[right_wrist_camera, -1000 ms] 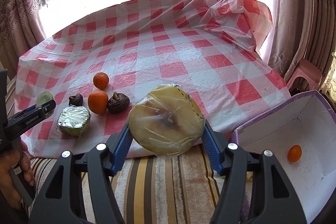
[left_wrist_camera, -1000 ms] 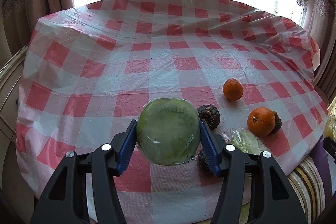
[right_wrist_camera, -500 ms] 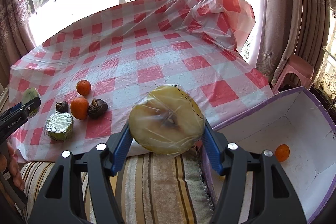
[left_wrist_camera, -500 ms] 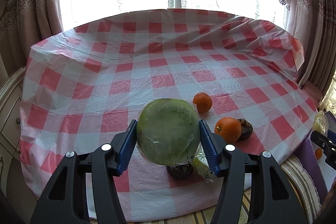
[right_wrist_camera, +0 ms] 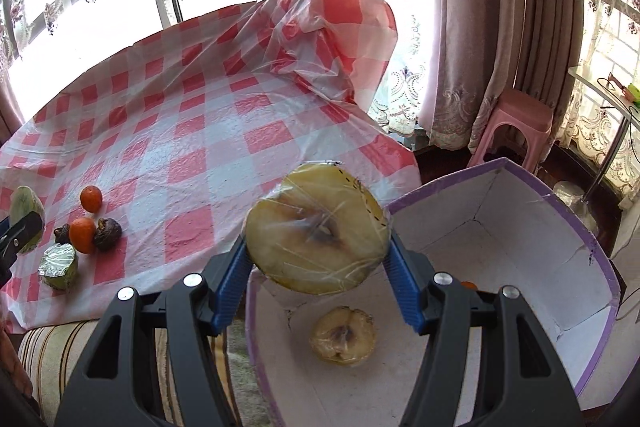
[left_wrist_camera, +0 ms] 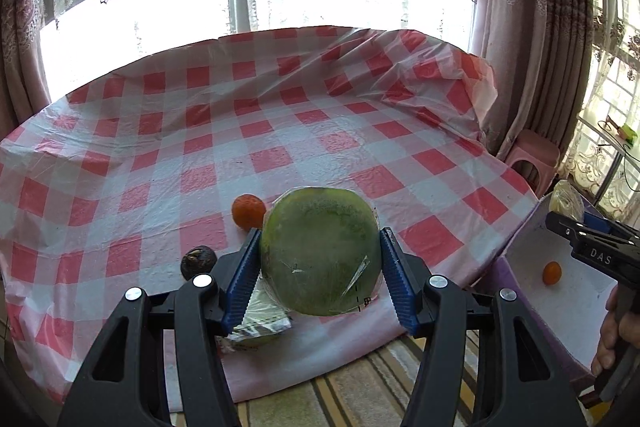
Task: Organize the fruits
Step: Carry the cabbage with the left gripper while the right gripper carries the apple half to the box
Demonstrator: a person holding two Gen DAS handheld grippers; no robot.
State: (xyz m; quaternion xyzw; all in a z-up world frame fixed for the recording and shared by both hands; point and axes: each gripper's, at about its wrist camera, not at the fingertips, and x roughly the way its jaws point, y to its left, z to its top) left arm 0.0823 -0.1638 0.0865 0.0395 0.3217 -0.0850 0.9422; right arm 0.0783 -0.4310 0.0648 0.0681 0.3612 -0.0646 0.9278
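Right hand-held gripper [right_wrist_camera: 316, 263]: clamped on a wrapped yellow half-fruit [right_wrist_camera: 316, 227]; a second ago it hung over the counter [right_wrist_camera: 192, 155] edge, now above the box [right_wrist_camera: 520, 247].
Left hand-held gripper [left_wrist_camera: 318, 267]: clamped on a wrapped green fruit [left_wrist_camera: 320, 251], swung rightward toward the box.
Box contents: another half-fruit [right_wrist_camera: 343, 336] and a small orange [left_wrist_camera: 552, 273].
On the counter: two oranges [right_wrist_camera: 91, 198], dark fruits [right_wrist_camera: 107, 234], a wrapped piece [right_wrist_camera: 59, 266].
Meaning: release into the box looks close; counter fruit remains unsorted.

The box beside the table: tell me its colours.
The box is white inside with purple edging along the rim and outside; the right wrist view shows it best.
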